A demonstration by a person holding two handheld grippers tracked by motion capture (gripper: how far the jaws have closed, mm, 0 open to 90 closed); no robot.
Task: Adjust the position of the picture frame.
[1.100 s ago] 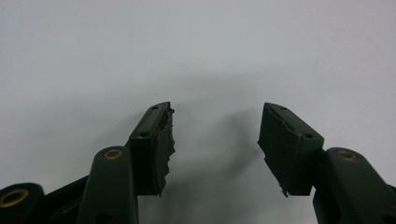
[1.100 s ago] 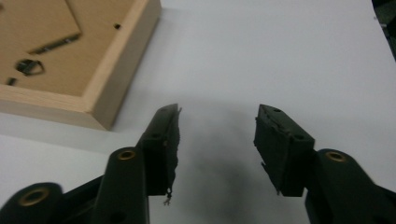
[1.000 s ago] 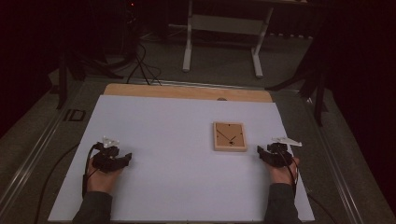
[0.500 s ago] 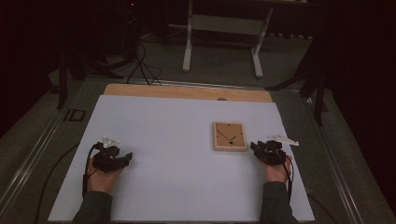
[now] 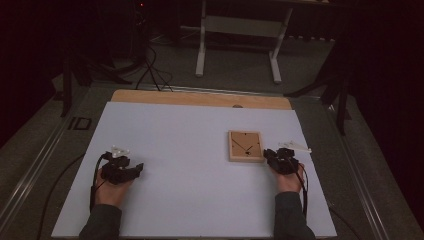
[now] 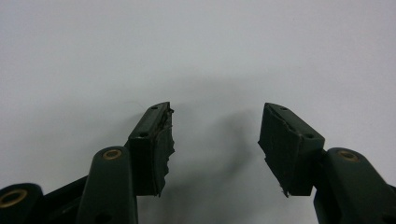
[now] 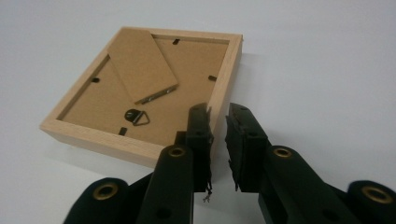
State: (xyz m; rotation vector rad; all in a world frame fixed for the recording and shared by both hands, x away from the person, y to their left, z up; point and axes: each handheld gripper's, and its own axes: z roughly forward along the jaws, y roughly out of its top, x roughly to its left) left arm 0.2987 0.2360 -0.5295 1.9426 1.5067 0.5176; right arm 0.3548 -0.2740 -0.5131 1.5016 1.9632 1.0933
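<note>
high view: a wide white sheet (image 5: 190, 165) covers most of the table, with a strip of bare wooden board (image 5: 200, 98) showing along its far edge. on the sheet's right half a small wooden picture frame (image 5: 246, 146) lies flat with its back up; in the right gripper view the frame (image 7: 140, 88) shows a cardboard backing, a folded stand and a small metal hanger. the right gripper (image 5: 272, 155) sits just beside the frame's right side, held in a hand (image 5: 289, 179) that comes up from the bottom. its jaws have just been closing and now stand narrowly apart astride the frame's near right rail (image 7: 217, 122); whether the pads press on the wood i cannot tell. the left gripper (image 5: 136, 169) rests well apart from the frame on the sheet's left half. in the left gripper view its jaws gape wide with nothing between them, over bare white sheet (image 6: 196, 51).
</note>
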